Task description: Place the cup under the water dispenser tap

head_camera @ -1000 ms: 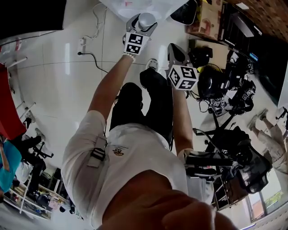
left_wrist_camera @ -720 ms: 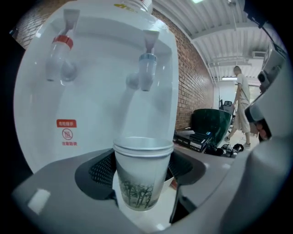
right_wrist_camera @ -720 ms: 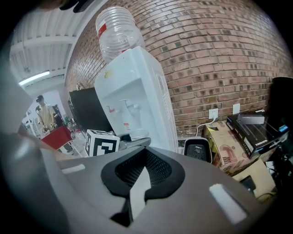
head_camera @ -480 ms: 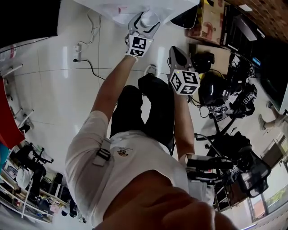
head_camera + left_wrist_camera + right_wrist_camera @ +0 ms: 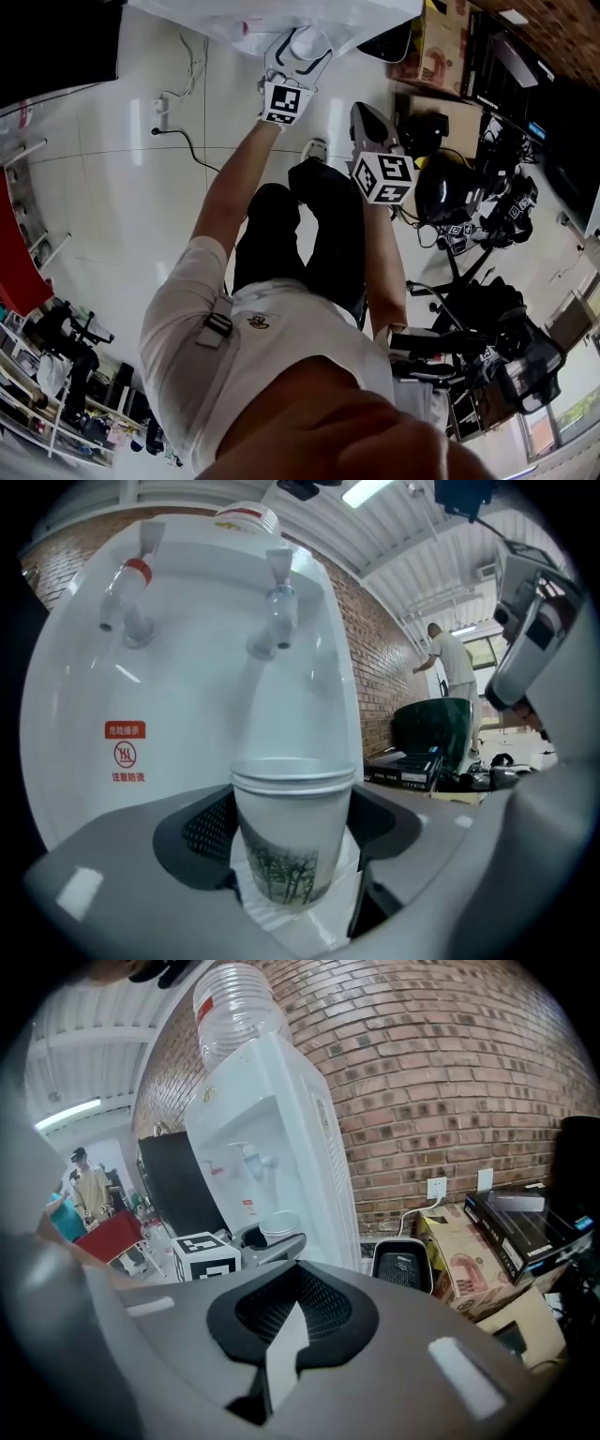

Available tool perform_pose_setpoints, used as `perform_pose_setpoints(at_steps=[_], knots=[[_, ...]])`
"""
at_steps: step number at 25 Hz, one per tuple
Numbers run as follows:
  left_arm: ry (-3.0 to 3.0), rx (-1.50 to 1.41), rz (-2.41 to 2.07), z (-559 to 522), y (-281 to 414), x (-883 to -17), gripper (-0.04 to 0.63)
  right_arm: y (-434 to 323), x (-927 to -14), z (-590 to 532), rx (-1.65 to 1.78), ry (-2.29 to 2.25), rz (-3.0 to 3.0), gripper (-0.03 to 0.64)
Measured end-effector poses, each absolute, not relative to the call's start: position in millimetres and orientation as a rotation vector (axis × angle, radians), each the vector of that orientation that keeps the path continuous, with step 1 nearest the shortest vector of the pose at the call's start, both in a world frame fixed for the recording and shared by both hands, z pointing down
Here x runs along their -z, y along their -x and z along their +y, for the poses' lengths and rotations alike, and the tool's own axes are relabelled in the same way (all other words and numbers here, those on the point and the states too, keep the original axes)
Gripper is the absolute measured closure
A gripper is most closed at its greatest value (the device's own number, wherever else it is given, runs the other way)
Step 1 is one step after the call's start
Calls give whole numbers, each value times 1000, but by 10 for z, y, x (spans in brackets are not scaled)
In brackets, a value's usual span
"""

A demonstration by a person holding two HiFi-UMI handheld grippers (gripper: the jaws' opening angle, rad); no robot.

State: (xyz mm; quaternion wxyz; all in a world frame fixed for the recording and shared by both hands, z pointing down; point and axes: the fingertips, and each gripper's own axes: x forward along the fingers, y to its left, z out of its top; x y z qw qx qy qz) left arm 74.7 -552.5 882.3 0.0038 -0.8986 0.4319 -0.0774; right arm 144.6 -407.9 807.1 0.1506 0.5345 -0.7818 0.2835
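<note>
Since a second ago the left gripper (image 5: 297, 47) has drawn in closer to the water dispenser (image 5: 187, 696), and the right one has sunk a little. The left gripper's jaws are clamped on the cup (image 5: 291, 827), which hangs upright before the dispenser's front, right of the red-collared tap (image 5: 127, 592) and below the other tap (image 5: 272, 611). The carry looks nearly done; setting down and letting go remain, though no ledge under the tap shows. That spout above the rim is the edge to mind. The right gripper (image 5: 281, 1335), jaws together on nothing, hangs well back from the dispenser, clear of the approach
</note>
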Motion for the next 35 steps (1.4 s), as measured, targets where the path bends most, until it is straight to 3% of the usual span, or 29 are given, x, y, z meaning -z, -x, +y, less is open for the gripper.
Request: perform_pose_setpoints(at_steps=[4,9,15,23,28,35], knots=[[2808,344,1383,-5517,-642,-9004,239,-1461,-8184,-4141,-810,-1533,-2243,617],[2838,350,1400,-5453,-624,-9051,133,-1493,-8225,-4171,-821,-1536,-2232,617],[2885,372,1513,-5072,-331,-8799,124,-1495,-7964,-4131,-843,-1539,-2215,617],[2985,336,1556,-4320,93,-7535,163,-1498,-6998,-4049,-836,-1573,-2207,617],[3003,290,1607,-3981,233,-6570,261,-1491,-6255,-3900,-801,-1598,-2228,617],[2959,374,1761,-3579,574,-5722,344,-1404,-5551,-3493,-769,-1619,-2242,617]])
